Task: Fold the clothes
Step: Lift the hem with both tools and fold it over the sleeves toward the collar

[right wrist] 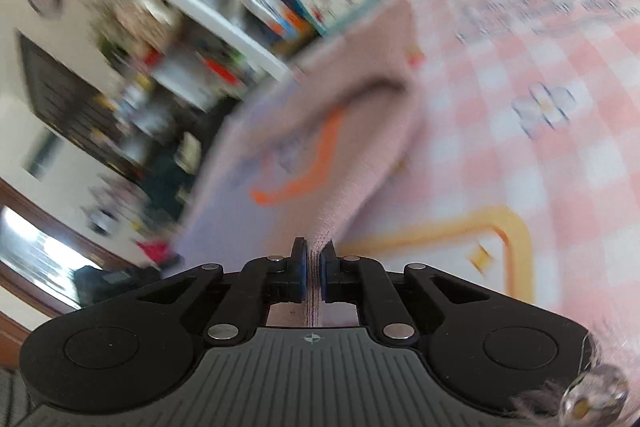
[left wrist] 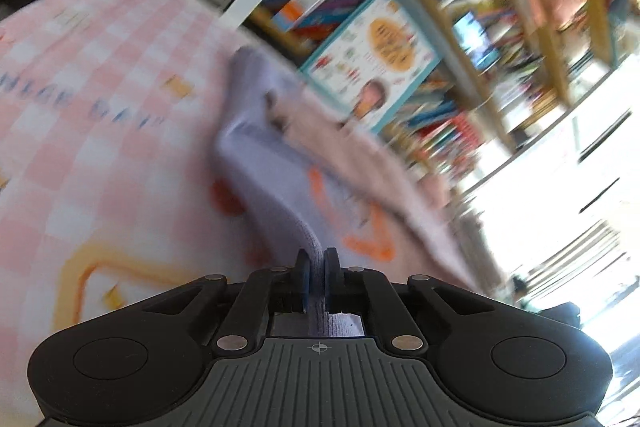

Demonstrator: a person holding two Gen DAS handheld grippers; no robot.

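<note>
Both the left gripper point(left wrist: 318, 267) and right gripper point(right wrist: 314, 263) pinch a lilac garment point(left wrist: 272, 163), lifted off the checked bedspread point(left wrist: 100, 107), folding barely begun.

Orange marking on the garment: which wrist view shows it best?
The right wrist view: the orange marking runs as one long stroke across the garment there. The left wrist view shows the orange marking partly hidden by a raised fold, and blurred.
</note>
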